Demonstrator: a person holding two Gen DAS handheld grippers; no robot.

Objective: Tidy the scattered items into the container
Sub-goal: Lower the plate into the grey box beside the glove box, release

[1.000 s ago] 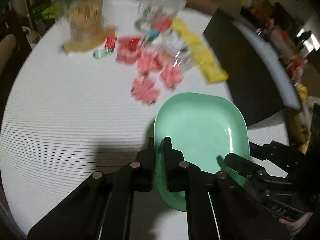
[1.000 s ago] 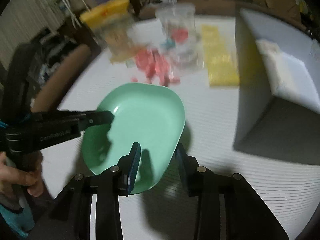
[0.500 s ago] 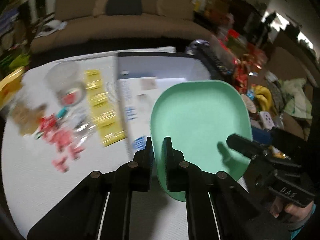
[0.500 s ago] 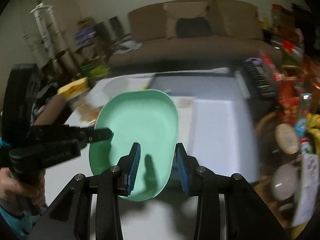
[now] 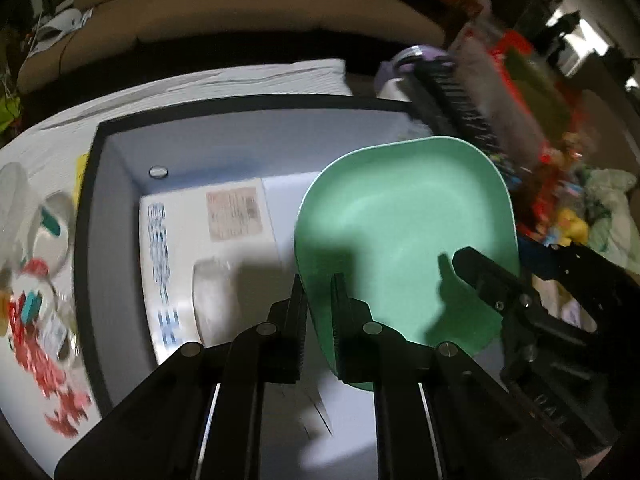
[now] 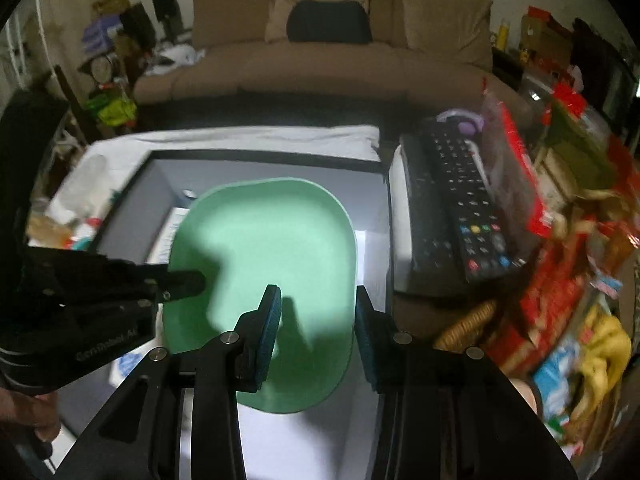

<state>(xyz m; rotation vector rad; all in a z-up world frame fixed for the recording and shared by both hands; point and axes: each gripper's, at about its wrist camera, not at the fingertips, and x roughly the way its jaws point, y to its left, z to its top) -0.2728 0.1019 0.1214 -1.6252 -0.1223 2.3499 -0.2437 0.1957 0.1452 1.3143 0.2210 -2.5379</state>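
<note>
Item: pale green rounded-rectangular plastic dish, held in the air over the open black-rimmed grey storage box, nearer the box's right wall; a second ago the same dish hung low over the white ribbed tablecloth beside the scattered items, so it has been lifted and carried sideways across the box's left rim; holder: left gripper, jaws nearly closed and pinching the dish's near-left rim, one finger outside and one inside the bowl; right gripper, jaws parted fairly wide around the dish's near-right rim, one blue-padded finger over the bowl and the other outside it; whether those pads touch the rim cannot be told, so it seems to steady rather than clamp; box contents visible: white printed flat carton on the floor against the left wall; one small round white disc near the far-left corner; outstanding: red flower-shaped paper pieces and clear plastic cups, blurred, lie on the tablecloth outside the box's left wall; beyond the box's right wall, a black remote control; judgement: transfer of the dish is close to complete, needing only lowering and release onto the box floor; the smaller scattered pieces are yet to be gathered.
</note>
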